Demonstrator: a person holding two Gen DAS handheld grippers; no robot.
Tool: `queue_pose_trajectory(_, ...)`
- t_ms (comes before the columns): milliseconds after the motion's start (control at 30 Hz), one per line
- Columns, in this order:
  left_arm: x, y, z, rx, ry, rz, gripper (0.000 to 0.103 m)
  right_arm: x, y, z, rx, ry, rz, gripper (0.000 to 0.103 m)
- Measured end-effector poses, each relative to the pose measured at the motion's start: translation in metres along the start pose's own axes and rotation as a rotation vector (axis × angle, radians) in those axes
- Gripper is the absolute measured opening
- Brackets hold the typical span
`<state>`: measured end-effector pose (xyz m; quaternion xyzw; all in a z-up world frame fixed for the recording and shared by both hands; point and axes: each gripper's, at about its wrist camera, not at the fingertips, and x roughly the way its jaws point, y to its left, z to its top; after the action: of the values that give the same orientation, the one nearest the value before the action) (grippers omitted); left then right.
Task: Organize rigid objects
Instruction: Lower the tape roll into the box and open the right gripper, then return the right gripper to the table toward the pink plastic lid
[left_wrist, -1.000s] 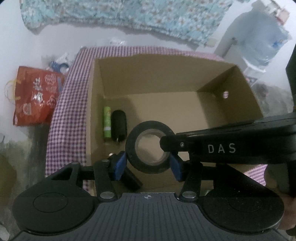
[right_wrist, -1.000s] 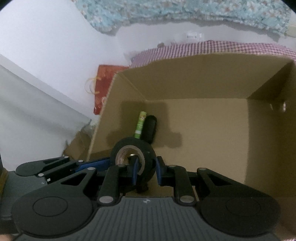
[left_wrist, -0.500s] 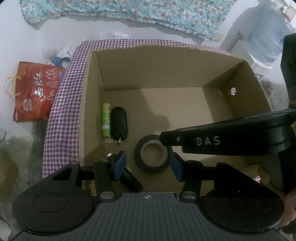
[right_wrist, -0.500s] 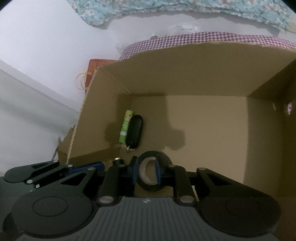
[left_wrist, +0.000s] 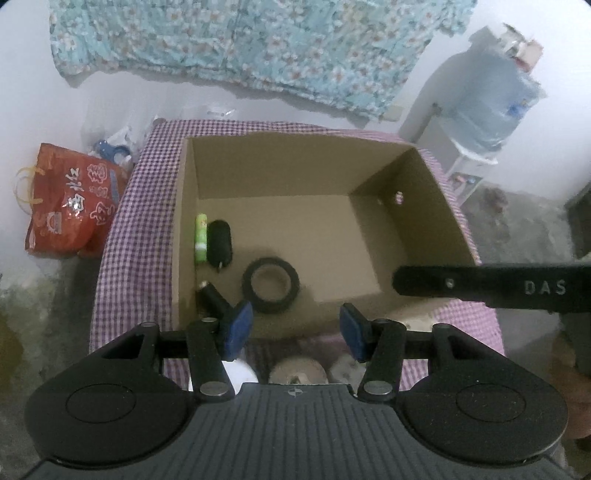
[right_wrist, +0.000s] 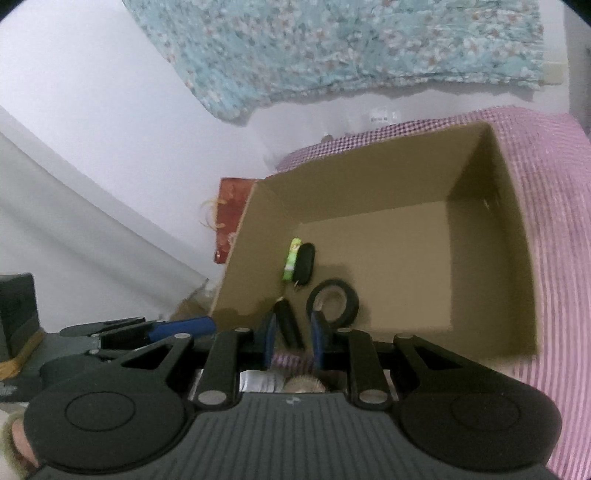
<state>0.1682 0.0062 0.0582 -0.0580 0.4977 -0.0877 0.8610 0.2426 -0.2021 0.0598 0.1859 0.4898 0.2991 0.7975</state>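
Observation:
An open cardboard box (left_wrist: 436, 199) (right_wrist: 517, 258) stands on a purple checked cloth. On its floor lie a black tape roll (left_wrist: 270, 285) (right_wrist: 332, 303), a green tube (left_wrist: 200, 237) (right_wrist: 291, 264), a black key fob (left_wrist: 219, 240) (right_wrist: 304, 264) and a black cylinder (left_wrist: 216, 301) (right_wrist: 289, 325) in the near left corner. My left gripper (left_wrist: 295, 328) is open and empty above the box's near edge. My right gripper (right_wrist: 293, 338) is open a little and empty, above the near left corner; it also shows in the left wrist view (left_wrist: 491, 288).
A red bag (left_wrist: 70, 206) lies on the floor left of the table. A water jug (left_wrist: 487, 99) stands at the back right. A floral cloth (left_wrist: 258, 44) hangs on the wall. Round pale objects (left_wrist: 297, 371) lie on the cloth under my left gripper.
The tape roll was let go and now lies on the box floor. Both grippers have pulled back and up from the box, and the right one has moved off to the right.

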Motion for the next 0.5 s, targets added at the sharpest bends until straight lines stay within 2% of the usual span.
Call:
queue_pose_trajectory(167, -0.016, 0.001, -0.037, 0.002, 0.006, -0.023, 0.053, -0.006, -0.001, -0.052, 0.053, 0.004, 0.022, 0.024)
queue_pose_trajectory(367, -0.005, 0.011, -0.084, -0.031, 0.093, -0.008, 0.053, 0.021, -0.005, -0.102, 0.132, 0.094, 0.042, 0.025)
queue_pose_trajectory(433, 0.002, 0.015, -0.099, -0.048, 0.126, 0.008, 0.053, 0.033, -0.006, -0.114, 0.15, 0.129, 0.038, 0.027)
queue_pose_trajectory(500, 0.008, 0.019, -0.11, -0.058, 0.142, 0.037, 0.053, 0.044, -0.003, -0.125, 0.146, 0.162, 0.024, 0.036)
